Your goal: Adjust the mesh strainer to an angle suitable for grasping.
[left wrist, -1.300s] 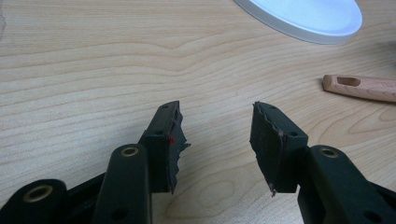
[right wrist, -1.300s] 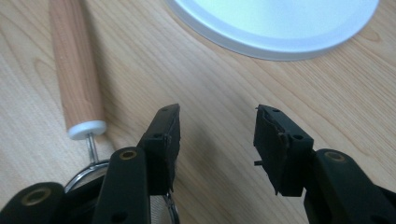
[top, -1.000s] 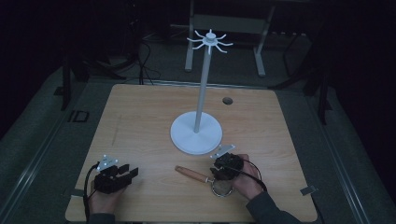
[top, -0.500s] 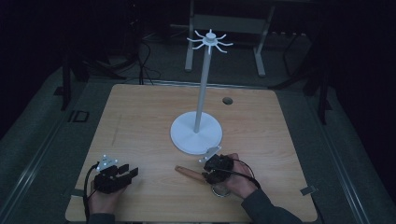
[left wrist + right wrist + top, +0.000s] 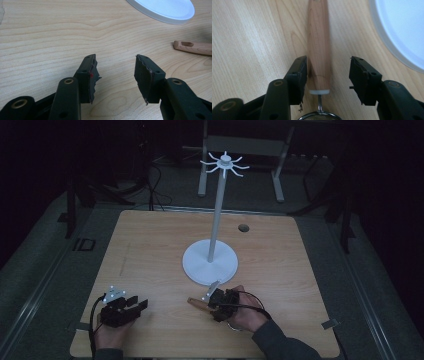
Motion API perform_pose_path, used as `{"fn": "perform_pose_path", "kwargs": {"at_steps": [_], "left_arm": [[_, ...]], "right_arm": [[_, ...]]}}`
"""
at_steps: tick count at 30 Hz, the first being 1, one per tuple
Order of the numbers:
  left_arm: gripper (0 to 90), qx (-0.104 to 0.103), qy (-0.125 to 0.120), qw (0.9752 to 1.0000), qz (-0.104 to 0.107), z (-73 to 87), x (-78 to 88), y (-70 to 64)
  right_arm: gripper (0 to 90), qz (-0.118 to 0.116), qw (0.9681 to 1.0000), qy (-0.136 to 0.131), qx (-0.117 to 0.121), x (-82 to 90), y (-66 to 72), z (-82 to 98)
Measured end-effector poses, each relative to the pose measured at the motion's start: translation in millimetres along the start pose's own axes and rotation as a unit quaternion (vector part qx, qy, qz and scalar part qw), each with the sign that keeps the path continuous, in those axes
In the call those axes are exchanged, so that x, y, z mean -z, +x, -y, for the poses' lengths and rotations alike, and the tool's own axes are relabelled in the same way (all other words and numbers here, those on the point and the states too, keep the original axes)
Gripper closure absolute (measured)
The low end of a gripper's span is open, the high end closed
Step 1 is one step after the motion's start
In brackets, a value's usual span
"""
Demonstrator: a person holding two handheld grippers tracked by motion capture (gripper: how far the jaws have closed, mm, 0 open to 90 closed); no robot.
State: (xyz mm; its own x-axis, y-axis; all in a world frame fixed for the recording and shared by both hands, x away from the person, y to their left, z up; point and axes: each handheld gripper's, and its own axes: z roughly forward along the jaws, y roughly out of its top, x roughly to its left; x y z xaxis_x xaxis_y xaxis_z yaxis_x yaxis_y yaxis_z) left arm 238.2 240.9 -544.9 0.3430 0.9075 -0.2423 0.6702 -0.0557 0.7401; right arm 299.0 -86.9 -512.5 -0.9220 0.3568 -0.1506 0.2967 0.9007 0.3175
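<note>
A small strainer lies on the wooden table with its wooden handle pointing left, in front of a white hook stand. My right gripper is low over the strainer and open. In the right gripper view the jaws of my right gripper straddle the handle: the left jaw touches it and the right jaw stands apart. The strainer's metal rim peeks in below. My left gripper rests open at the front left. Nothing lies between the jaws of my left gripper.
The stand's round base lies just right of the handle, and its tall pole carries a ring of hooks. A small hole sits near the table's far edge. The handle's holed end lies to the right of my left gripper.
My right gripper has slid left over the strainer, from the bowl end to the handle, and now straddles it. The left gripper has stayed put.
</note>
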Motion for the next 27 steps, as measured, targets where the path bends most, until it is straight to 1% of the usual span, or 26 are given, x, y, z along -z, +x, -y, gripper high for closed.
{"fn": "perform_pose_path", "kwargs": {"at_steps": [1,6,10,11,14,16,22,23,27], "left_arm": [[52.8,0.0,0.0,1.0,0.0,0.0,0.0,0.1],[52.8,0.001,0.001,1.0,0.0,0.0,-0.1,0.3],[52.8,0.001,0.001,1.0,0.0,0.0,0.0,0.3],[52.8,0.0,0.002,1.0,0.0,0.0,0.0,0.4],[52.8,0.0,0.002,1.0,0.0,0.0,-0.2,0.4],[52.8,0.0,0.003,1.0,0.0,0.0,-0.2,0.5],[52.8,0.0,0.003,1.0,0.0,0.0,-0.2,0.7],[52.8,0.0,0.003,1.0,0.0,0.0,-0.3,0.6],[52.8,-0.001,0.003,1.0,0.0,0.1,-0.4,0.5]], "right_arm": [[50.7,-0.001,1.0,0.002,0.002,-1.3,-0.6,-0.8],[58.3,-0.024,0.9994,0.024,0.001,-8.8,-4.7,-5.8],[63.8,-0.034,0.9987,0.039,0.002,-12.1,-9.4,-9.5],[64.6,-0.037,0.9985,0.042,-0.002,-12.7,-10.2,-10.2],[65.1,-0.045,0.9974,0.056,-0.004,-14.5,-13.8,-11.6],[64.8,-0.051,0.9962,0.071,-0.006,-16.6,-16.1,-12.3],[63.6,-0.064,0.9939,0.088,-0.017,-17.1,-20.2,-12.5],[63.4,-0.064,0.9934,0.094,-0.017,-17.0,-21.2,-12.1],[63.4,-0.066,0.9924,0.101,-0.022,-16.4,-22.5,-10.5]]}}
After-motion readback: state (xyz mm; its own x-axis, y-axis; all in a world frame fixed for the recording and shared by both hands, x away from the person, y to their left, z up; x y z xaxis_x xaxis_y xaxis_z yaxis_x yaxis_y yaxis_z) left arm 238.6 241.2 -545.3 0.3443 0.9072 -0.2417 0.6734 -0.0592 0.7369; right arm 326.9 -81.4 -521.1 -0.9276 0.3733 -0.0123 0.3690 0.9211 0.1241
